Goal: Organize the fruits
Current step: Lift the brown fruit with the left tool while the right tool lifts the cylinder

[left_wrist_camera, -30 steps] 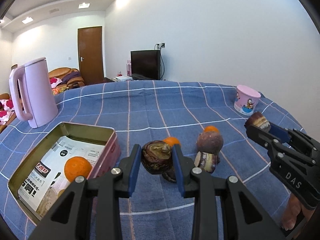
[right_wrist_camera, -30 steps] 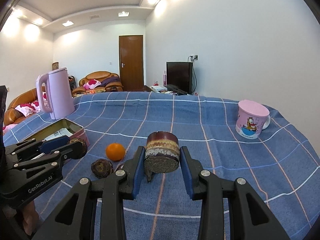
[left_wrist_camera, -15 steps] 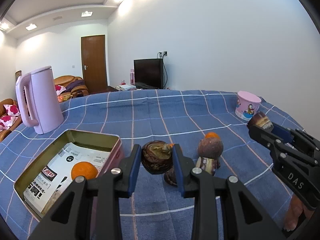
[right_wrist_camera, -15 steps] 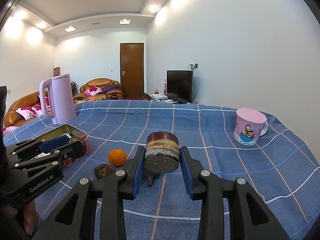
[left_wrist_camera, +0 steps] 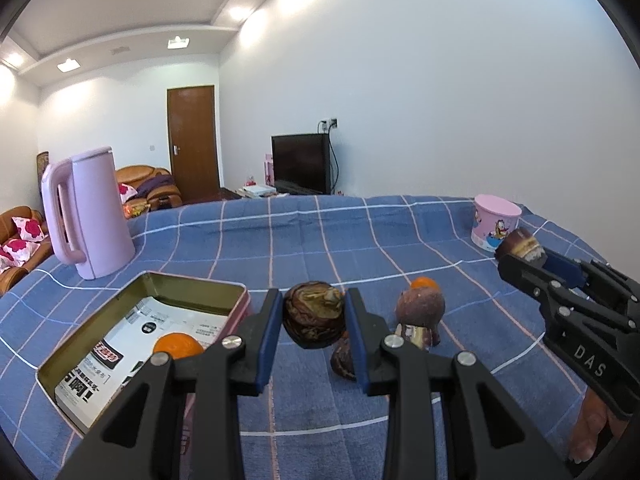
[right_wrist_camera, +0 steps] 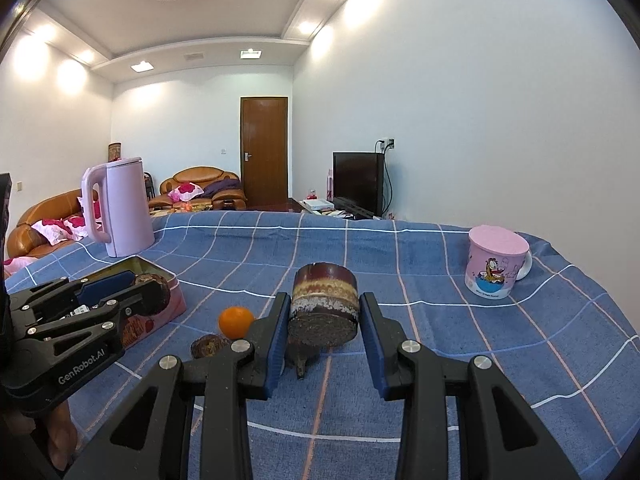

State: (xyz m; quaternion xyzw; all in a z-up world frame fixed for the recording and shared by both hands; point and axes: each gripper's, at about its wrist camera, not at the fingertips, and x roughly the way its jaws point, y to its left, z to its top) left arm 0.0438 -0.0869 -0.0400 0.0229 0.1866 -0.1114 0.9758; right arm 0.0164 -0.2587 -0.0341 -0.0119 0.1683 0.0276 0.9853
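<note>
Right now both grippers hold fruit above a table covered with a blue checked cloth. The left gripper is clamped on a round dark brown fruit, blue pads pressing both sides, lifted off the cloth just right of an open metal tin. The tin has printed paper on its floor and one orange lying inside, near the right wall. The right gripper is clamped on a dark banded fruit piece, cut face toward the camera, raised over the cloth; in the left wrist view it sits at the right edge, fruit piece at the tips. On the cloth between the two grippers: a purple-brown fruit with a second orange just behind it, a smaller banded piece touching its base, and another dark fruit partly hidden behind the left gripper's right finger. From the right wrist view the second orange lies next to a small dark fruit, both near the tin's corner. A pink kettle stands behind the tin at far left, upright. A pink cartoon mug with a lid stands well apart at far right. Part of a hand shows under the right gripper.
</note>
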